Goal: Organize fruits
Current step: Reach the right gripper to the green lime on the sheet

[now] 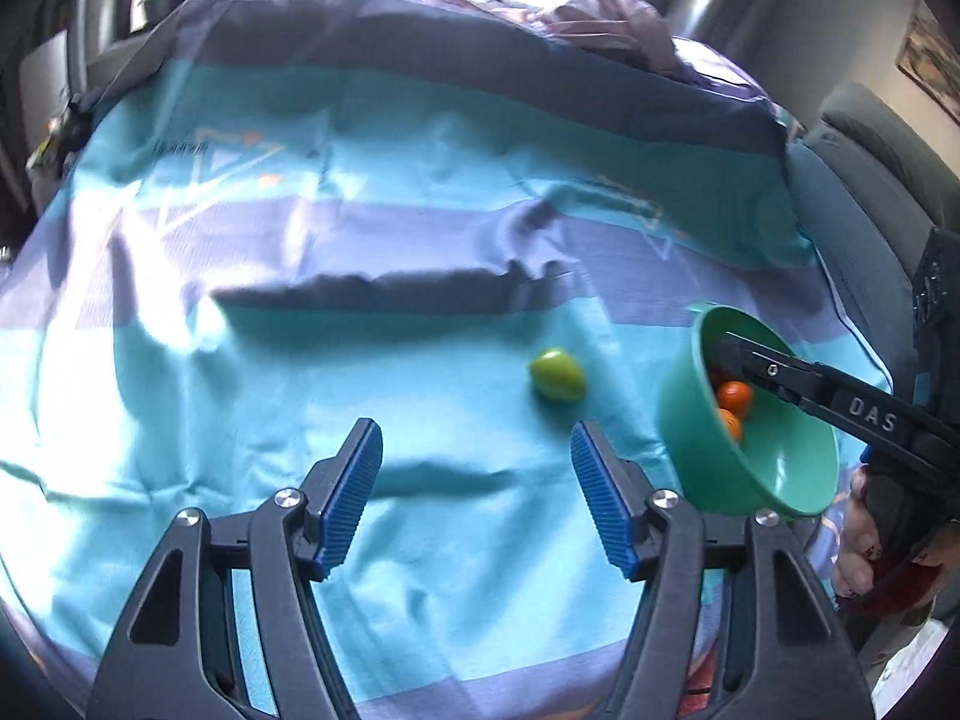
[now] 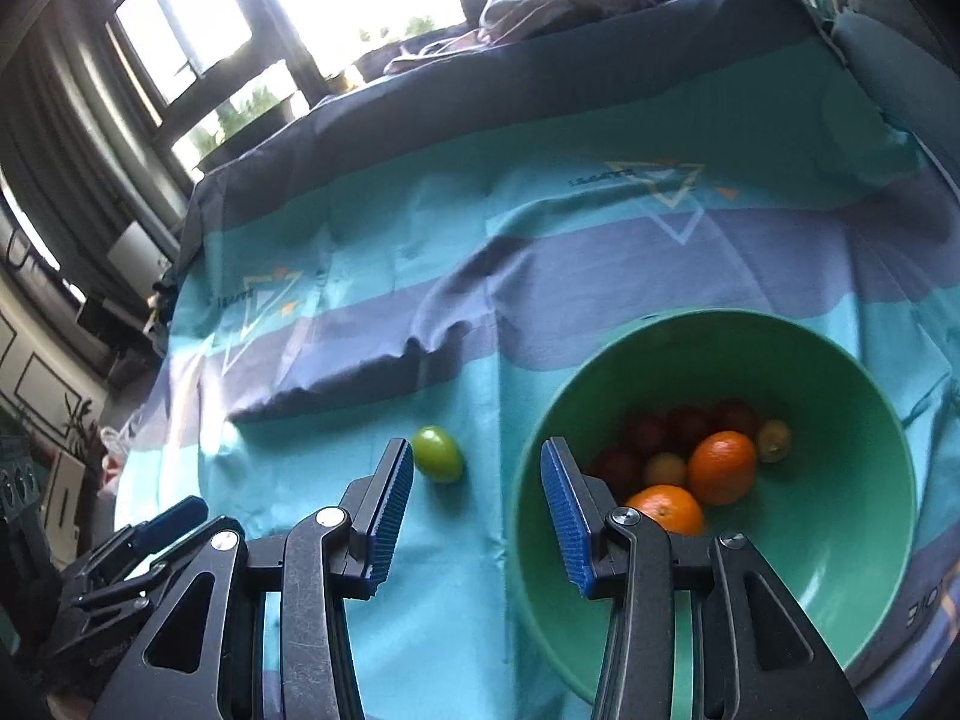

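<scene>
The left gripper (image 1: 477,495) stands wide open with nothing between its blue pads, above the striped bedsheet (image 1: 360,240); a single green fruit (image 1: 557,374) lies on the sheet just ahead and to the right of its right finger. That view shows the green bowl (image 1: 702,438) tilted, the right gripper (image 1: 729,348) reaching one black finger inside it, and a person's hand (image 1: 864,546) on its handle. The right wrist view looks into the bowl (image 2: 840,570); two oranges (image 2: 722,467), dark red fruits (image 2: 645,429) and small yellowish ones (image 2: 774,439) lie there; the bowl's near rim passes between the parted right fingers (image 2: 390,516), though I cannot tell whether the pads press on it; the green fruit (image 2: 438,453) lies just beyond the left finger.
</scene>
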The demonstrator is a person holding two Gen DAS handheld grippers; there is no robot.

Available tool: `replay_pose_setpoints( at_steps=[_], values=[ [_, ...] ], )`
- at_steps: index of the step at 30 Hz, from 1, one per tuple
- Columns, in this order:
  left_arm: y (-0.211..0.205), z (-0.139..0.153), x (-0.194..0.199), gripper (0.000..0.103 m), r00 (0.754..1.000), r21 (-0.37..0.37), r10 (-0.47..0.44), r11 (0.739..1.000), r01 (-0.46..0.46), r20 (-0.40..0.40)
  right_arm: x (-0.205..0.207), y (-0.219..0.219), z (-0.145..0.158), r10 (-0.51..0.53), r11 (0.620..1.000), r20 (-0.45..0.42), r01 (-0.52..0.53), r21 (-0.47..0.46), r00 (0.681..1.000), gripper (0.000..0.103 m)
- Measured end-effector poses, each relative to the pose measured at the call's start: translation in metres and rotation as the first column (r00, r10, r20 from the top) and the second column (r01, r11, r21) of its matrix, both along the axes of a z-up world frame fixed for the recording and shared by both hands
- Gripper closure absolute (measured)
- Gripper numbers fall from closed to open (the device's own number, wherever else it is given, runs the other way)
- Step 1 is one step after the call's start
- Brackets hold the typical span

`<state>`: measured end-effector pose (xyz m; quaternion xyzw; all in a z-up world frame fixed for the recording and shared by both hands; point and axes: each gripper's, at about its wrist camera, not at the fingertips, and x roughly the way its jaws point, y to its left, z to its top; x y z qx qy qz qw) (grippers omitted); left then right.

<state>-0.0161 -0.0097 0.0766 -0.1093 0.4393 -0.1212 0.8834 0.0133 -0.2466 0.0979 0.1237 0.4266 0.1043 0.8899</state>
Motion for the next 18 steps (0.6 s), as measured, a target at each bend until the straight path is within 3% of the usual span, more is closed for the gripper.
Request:
replay_pose_setpoints(
  at_steps=[4,6,12,18],
  values=[
    [0.018,-0.024,0.009,0.038,0.997,0.028,0.054,0.998,-0.052,-0.051,0.015,0.040,-0.010,0.112,0.993,-0.048,-0.114,-0.037,0.992,0.057],
    [0.023,-0.032,0.016,0.038,0.995,0.022,0.069,0.997,-0.067,-0.078,0.028,0.060,-0.018,0.137,0.984,-0.080,-0.145,-0.103,0.987,0.057],
    [0.023,-0.041,0.026,0.039,0.991,-0.002,0.076,0.997,-0.077,-0.113,0.066,0.091,-0.051,0.104,0.945,-0.195,-0.158,-0.285,0.975,0.057],
    [0.016,-0.049,0.028,0.039,0.990,-0.003,0.064,0.998,-0.065,-0.129,0.083,0.099,-0.073,0.093,0.917,-0.256,-0.184,-0.355,0.962,0.065]
  ],
)
